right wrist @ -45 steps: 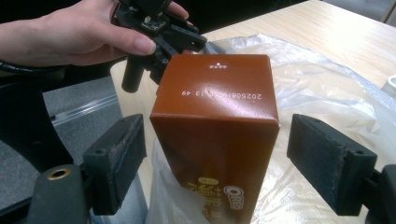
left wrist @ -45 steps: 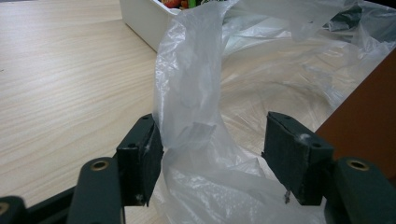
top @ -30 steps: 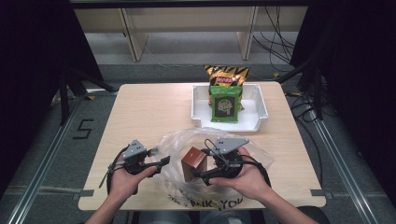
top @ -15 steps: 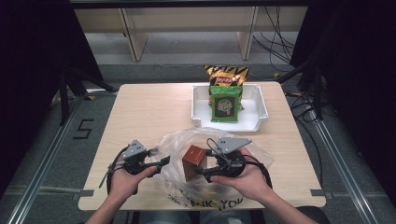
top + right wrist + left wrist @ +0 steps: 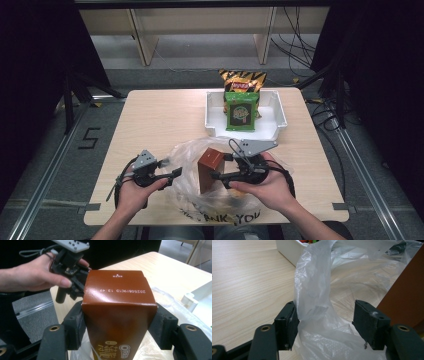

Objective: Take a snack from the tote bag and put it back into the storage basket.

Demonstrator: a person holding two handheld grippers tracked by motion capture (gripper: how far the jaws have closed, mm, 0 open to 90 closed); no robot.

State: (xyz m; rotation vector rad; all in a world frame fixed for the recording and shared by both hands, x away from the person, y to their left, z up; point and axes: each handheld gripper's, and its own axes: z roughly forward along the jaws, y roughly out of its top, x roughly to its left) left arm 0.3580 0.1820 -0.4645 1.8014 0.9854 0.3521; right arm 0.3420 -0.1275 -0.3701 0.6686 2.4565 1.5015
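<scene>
A brown Oreo box (image 5: pixel 209 170) stands upright inside the mouth of a clear plastic bag (image 5: pixel 190 152) at the table's front. My right gripper (image 5: pixel 218 176) is shut on the box (image 5: pixel 117 297). Its jaws have just been closing, and both pads press the box's sides. To the left, my left gripper (image 5: pixel 175 173) is open. The bag's film (image 5: pixel 314 285) hangs between its wide jaws and brushes the left pad (image 5: pixel 287 325). In the left gripper view the box (image 5: pixel 407 297) is at the right edge.
A white tray (image 5: pixel 280 117) sits at the back right and holds a green snack packet (image 5: pixel 241 111). An orange and black chip bag (image 5: pixel 242 80) leans behind it. The tray's corner (image 5: pixel 287 250) lies beyond the bag. Bare tabletop (image 5: pixel 150 120) spreads to the left.
The right gripper's jaws have drawn in onto the brown box. Both hands stay about where they were.
</scene>
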